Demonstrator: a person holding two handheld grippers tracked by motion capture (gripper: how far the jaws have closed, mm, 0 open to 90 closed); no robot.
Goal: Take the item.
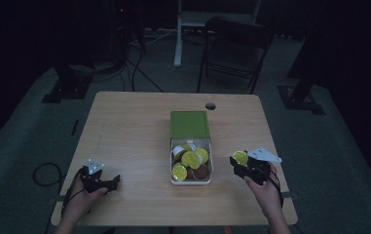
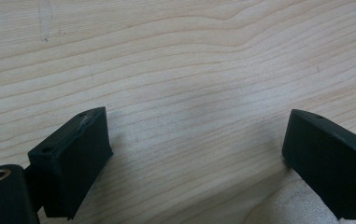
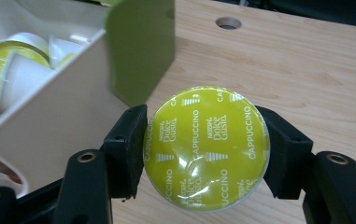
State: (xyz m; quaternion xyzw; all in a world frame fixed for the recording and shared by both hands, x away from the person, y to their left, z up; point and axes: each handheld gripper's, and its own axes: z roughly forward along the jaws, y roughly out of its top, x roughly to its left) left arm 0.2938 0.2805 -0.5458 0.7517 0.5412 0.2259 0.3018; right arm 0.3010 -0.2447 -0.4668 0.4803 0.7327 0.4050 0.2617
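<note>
The table (image 1: 124, 126) carries an open box (image 1: 191, 181) of capsules. The right gripper (image 3: 207, 149) clamps one green-lidded capsule (image 3: 207, 148) just right of the box. Keep the lid level and clear the box wall. The left gripper (image 2: 196, 158) rests with its jaws apart, holding nothing.

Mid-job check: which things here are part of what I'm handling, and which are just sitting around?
In the job:
- capsule, yellow-green foil lid, clamped in the right gripper
- box of more capsules, green lid open
- left gripper, open over bare table

Lying about:
- chair
- floor cables
</note>
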